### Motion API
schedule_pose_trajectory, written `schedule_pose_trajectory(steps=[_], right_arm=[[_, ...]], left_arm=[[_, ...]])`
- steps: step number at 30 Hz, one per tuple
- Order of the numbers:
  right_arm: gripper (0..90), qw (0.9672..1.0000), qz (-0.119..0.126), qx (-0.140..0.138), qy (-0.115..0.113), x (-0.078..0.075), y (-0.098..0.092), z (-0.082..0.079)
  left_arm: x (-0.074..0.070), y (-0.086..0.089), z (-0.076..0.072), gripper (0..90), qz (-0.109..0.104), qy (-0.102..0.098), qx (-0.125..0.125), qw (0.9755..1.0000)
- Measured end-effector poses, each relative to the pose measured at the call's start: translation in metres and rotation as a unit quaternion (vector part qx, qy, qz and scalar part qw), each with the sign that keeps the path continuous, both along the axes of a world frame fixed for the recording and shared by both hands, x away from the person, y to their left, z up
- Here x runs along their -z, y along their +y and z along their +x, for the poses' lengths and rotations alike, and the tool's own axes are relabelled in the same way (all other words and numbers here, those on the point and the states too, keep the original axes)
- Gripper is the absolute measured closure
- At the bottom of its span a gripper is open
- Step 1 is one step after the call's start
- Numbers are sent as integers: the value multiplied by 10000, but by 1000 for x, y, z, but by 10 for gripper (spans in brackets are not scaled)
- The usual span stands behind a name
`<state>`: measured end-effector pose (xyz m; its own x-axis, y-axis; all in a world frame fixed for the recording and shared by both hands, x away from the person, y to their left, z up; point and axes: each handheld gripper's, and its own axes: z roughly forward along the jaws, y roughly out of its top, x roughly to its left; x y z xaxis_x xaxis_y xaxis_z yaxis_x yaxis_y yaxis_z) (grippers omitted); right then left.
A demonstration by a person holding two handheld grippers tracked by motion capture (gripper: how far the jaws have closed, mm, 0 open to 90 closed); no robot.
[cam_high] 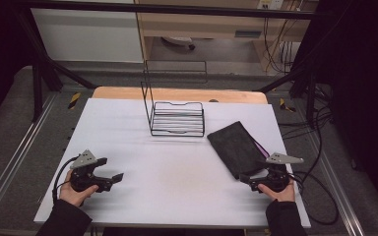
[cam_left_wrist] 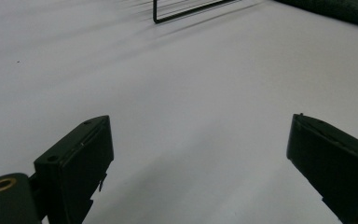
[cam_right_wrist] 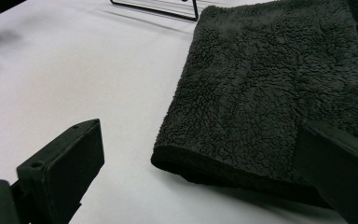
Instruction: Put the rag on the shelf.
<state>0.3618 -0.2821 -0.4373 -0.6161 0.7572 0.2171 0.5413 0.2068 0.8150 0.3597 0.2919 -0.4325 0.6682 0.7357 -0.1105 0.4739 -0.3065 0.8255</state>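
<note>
A folded dark grey fleece cloth [cam_high: 236, 145] lies flat on the white table top [cam_high: 172, 172], right of centre. In the right gripper view the cloth [cam_right_wrist: 270, 88] sits just ahead, its near hem roughly level with the jaw tips. My right gripper [cam_high: 249, 181] rests low at the cloth's near corner, open, nothing between its jaws [cam_right_wrist: 200, 163]. My left gripper [cam_high: 112, 181] rests at the near left of the table, open and empty, pointing right over bare table [cam_left_wrist: 198, 154]. A black wire rack [cam_high: 176, 115] stands at the back centre.
The rack's tall wire back rises at the table's far edge. A wooden board [cam_high: 177, 93] shows behind the white top. Cables [cam_high: 320, 196] trail off the right edge onto the floor. A black frame surrounds the table.
</note>
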Motion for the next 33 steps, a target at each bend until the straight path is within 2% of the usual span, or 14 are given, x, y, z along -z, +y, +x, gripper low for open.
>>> schedule_pose_trajectory(steps=[7, 12, 15, 20, 25, 33], right_arm=[[61, 9999, -118, 37, -30, -2, 4, 0], [153, 9990, -406, 157, -127, -3, 15, 2], [265, 9979, -634, 77, -127, -3, 23, 3], [426, 9967, -810, -49, -76, -1, 34, 9], [447, 9925, -1226, -9, -26, 8, 43, 18], [521, 9851, -1696, 8, -300, 14, 49, 18]], left_arm=[[1, -1, -1, 72, 26, -3, -12, 10000], [2, 0, -1, 76, 94, 12, -8, 10000], [2, 0, -1, 79, 88, 13, -20, 10000], [2, -1, -1, 82, 94, 19, -45, 9999], [2, -2, -1, 87, 112, 43, -34, 9999], [2, -4, -2, 91, 145, 48, -26, 9999]])
